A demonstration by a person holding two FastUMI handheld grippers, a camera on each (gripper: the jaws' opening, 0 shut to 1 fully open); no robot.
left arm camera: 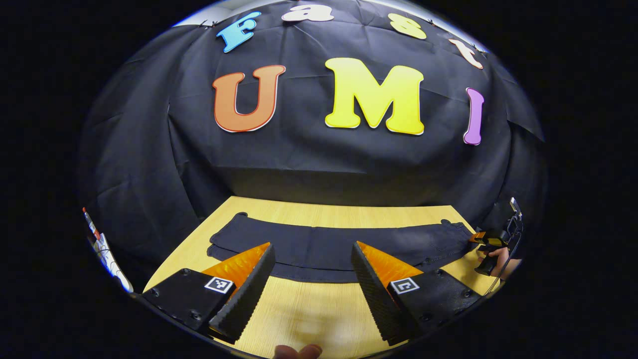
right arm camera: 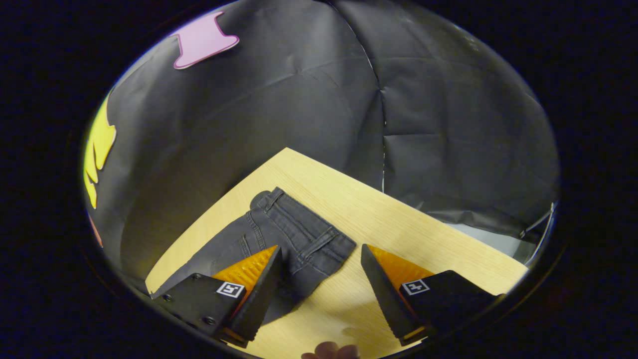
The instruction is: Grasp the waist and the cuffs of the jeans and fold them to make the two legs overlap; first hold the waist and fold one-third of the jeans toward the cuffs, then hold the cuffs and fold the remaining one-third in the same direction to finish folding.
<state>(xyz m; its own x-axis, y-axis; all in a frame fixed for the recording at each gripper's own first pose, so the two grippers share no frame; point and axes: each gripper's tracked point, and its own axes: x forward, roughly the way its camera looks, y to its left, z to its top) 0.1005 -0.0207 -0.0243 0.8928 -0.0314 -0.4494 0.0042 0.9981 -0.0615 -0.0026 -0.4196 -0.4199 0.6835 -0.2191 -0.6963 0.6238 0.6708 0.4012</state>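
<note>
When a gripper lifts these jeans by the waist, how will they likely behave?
The jeans lie flat and limp on the table, so they would probably drape and sag rather than hold shape. The waist shows thick seams and belt loops, likely giving grip. Rolling or tipping seems unlikely.

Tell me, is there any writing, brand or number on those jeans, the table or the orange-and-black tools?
None that can be read.
Jeans: no label or brand visible.
Left gripper and right gripper: each finger carries a square black-and-white marker, a pattern, not words.
Table: plain wood, no print.
</note>
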